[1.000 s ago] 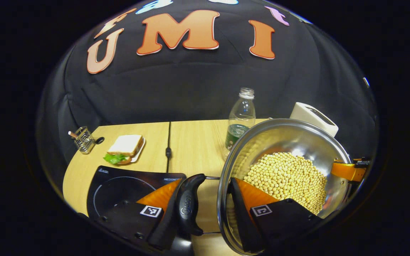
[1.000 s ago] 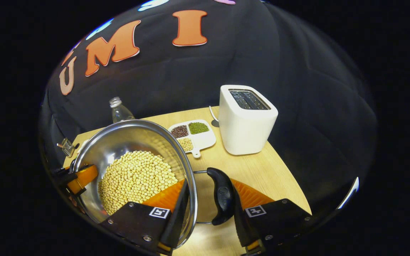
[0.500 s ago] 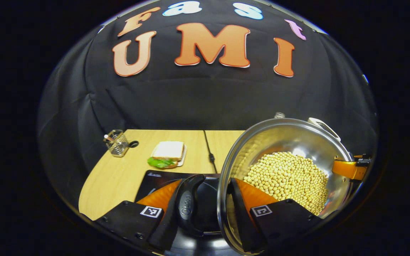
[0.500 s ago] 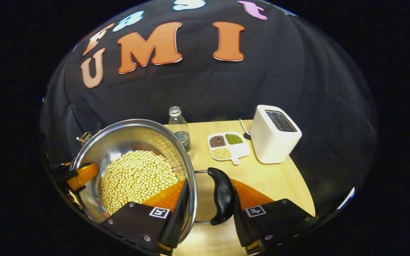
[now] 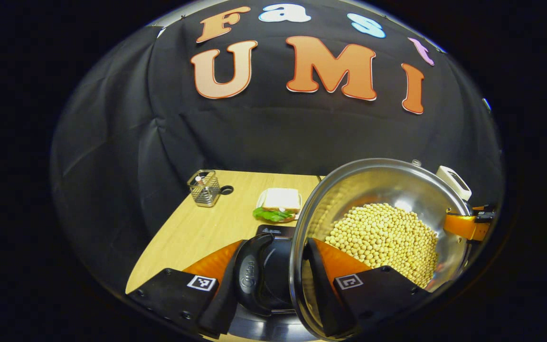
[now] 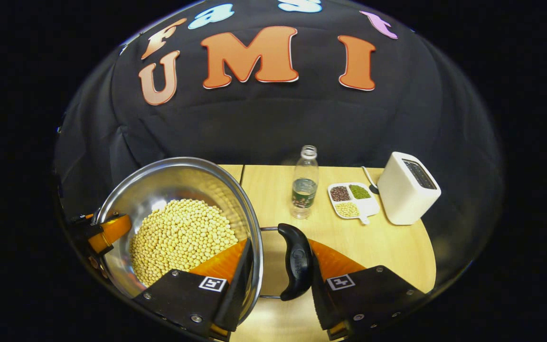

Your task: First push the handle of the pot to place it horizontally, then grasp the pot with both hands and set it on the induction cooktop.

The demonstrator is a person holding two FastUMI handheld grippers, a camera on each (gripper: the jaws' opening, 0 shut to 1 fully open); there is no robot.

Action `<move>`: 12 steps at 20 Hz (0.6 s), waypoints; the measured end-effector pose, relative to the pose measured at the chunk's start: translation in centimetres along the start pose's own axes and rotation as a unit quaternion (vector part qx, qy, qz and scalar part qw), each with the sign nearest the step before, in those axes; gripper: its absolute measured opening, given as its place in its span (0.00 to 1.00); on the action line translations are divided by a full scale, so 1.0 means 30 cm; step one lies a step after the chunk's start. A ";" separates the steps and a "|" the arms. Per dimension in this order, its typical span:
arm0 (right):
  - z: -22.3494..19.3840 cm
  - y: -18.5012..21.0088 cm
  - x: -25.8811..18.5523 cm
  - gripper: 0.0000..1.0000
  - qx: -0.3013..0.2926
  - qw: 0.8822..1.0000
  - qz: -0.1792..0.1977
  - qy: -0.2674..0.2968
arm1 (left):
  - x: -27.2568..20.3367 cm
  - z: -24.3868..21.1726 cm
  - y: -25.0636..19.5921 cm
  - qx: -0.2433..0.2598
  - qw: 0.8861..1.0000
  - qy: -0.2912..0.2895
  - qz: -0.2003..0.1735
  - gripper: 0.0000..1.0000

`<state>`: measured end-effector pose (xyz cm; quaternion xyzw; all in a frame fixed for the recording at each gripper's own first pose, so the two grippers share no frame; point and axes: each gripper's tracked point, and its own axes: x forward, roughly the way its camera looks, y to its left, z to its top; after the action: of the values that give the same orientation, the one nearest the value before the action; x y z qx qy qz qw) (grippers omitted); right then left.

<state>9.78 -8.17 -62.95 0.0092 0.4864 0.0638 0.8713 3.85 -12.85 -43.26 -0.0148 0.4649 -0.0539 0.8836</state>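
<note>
Pot (image 5: pixel 387 190): steel, full of pale yellow beans (image 5: pixel 382 240); it is held at both side handles and sits over the dark induction cooktop (image 5: pixel 273 273), whose glass shows under the left handle in the left gripper view. Whether its base touches the glass cannot be told.
Left gripper (image 5: pixel 273 280): narrow, holding the pot — one finger outside the black left handle (image 5: pixel 249 278), the other inside the rim against the wall.
Right gripper (image 6: pixel 278 273): narrow likewise, one finger inside the rim, the other outside the black right handle (image 6: pixel 297 261); in the left gripper view its far finger shows at the pot's opposite rim.
Change in the left gripper view: a second ago the cooktop lay off to the left with bare wood under the handle; now it is straight beneath. The sandwich (image 5: pixel 278 206) and the wire basket (image 5: pixel 204 187) have slid rightward, nearer the pot.
Change in the right gripper view: the bottle (image 6: pixel 304 183), the divided dish (image 6: pixel 352 199) and the white toaster (image 6: pixel 409 187) have shifted right and sit farther off — the bottle now clear of the rim.
Table (image 6: pixel 387 247): light wood.
</note>
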 end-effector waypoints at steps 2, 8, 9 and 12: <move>0.005 -0.003 0.007 0.63 -0.005 1.000 0.004 -0.004 | -0.049 0.019 0.007 -0.003 1.000 -0.003 0.006 0.77; -0.003 -0.003 0.025 0.63 -0.017 1.000 0.012 -0.003 | -0.048 -0.012 -0.010 -0.011 1.000 0.002 0.017 0.76; -0.002 -0.004 0.028 0.63 -0.019 1.000 0.012 0.000 | -0.040 -0.018 -0.016 -0.012 1.000 0.007 0.017 0.76; -0.004 0.001 0.028 0.62 -0.019 1.000 0.012 0.010 | -0.010 -0.015 -0.018 -0.021 0.999 0.018 0.017 0.77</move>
<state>10.12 -8.03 -63.73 -0.0023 0.4932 0.0841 0.8658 3.27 -13.33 -43.22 -0.0241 0.4822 -0.0298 0.8752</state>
